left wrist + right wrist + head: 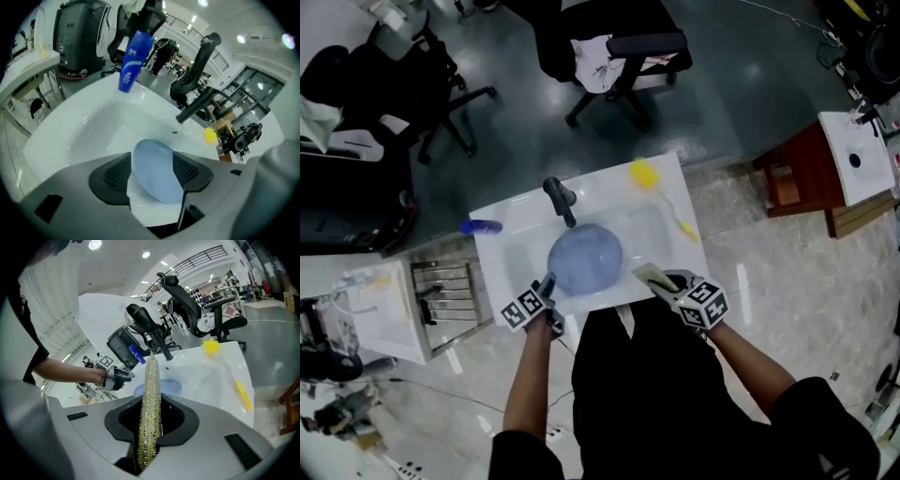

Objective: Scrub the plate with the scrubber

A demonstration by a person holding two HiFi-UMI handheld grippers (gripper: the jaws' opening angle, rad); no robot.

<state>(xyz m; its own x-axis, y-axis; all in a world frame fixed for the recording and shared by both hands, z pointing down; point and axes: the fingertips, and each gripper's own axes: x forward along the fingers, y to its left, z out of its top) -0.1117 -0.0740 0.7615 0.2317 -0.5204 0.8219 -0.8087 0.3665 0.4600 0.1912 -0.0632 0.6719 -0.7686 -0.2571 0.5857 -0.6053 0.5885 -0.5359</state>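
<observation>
- Dark grey floor point(750, 84) is seen behind, with black office chairs point(623, 56) standing on it. A white sink point(614, 183) is set directly in front of the person.
- A pale blue plate point(584, 260) is found lying in the sink basin, just below the black faucet point(560, 199).
- A blue bottle point(480, 226) is noted at the sink's left rim. A yellow brush point(661, 195) is laid along the right side of the sink.
- The left tongs point(547, 281) are held wide apart over the plate's near left edge. Nothing is gripped, and the plate is seen through the gap, clear of both pads.
- The right tongs point(666, 279) are clamped on a green-gold scrubber point(649, 273), which is held edge-up near the plate's right edge but apart from it.
</observation>
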